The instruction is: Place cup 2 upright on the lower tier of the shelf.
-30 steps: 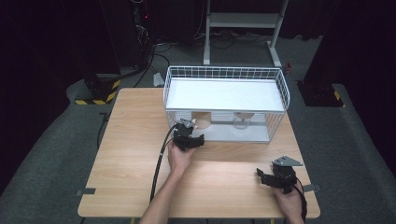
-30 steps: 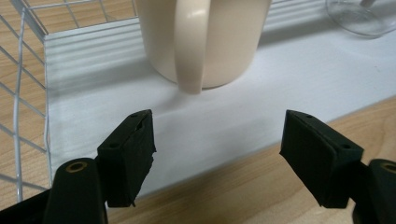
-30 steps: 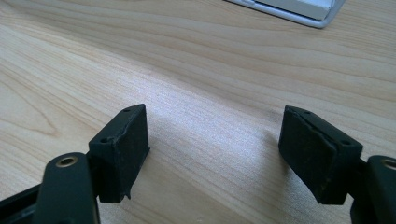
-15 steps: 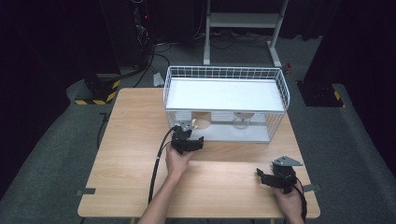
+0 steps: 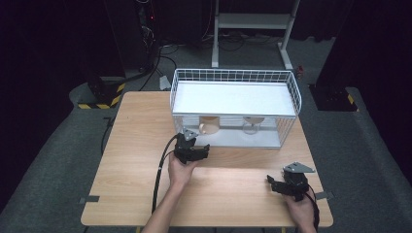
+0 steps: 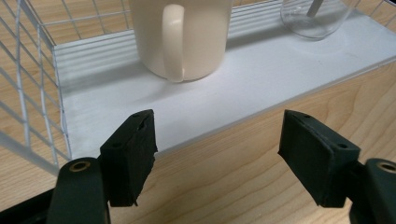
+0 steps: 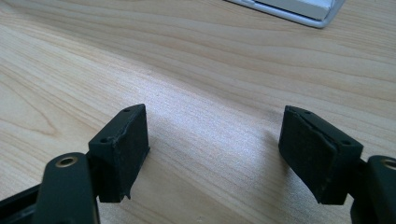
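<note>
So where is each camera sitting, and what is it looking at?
High view: above the person's side, looking forward and down at the table and wire rack; forearms and both tools show.
Left gripper view: on the left tool, open, facing the cream mug and a clear glass.
Right gripper view: on the right tool, open, facing bare tabletop.
Shared: high and left gripper views both show the mug.

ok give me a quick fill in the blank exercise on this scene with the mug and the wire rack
1. The cream mug stands on the rack's ____ shelf, handle towards the left hand-held gripper.
2. Beside the mug on that shelf stands a clear ____.
3. The left hand-held gripper's jaws are ____, with nothing between them.
4. The right hand-held gripper points at bare ____ tabletop.

Missing words: lower; glass; open; wooden
</note>
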### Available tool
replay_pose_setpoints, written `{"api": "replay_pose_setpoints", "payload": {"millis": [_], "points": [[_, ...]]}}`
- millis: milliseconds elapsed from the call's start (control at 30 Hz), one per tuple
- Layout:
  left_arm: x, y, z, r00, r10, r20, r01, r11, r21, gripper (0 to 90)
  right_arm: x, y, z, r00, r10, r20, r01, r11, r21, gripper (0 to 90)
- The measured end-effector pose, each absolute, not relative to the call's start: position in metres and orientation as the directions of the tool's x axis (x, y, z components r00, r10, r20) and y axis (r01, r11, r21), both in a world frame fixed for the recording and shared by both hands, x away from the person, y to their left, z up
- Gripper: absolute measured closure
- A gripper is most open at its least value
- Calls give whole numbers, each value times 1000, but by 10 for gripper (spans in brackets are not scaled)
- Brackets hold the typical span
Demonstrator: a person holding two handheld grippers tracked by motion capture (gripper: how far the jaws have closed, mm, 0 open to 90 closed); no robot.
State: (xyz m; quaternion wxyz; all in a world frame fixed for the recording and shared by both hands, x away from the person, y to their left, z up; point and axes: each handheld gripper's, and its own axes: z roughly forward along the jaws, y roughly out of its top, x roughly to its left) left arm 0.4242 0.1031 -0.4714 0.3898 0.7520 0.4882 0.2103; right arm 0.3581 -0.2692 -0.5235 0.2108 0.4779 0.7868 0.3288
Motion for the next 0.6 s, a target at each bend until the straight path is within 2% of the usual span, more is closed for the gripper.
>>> {"api": "replay_pose_setpoints", "payload": {"millis": [600], "points": [[406,116,-464,449,889,-87,555,-201,807,278,358,-269,-523,-451,893,-13,617,322,718,240]]}}
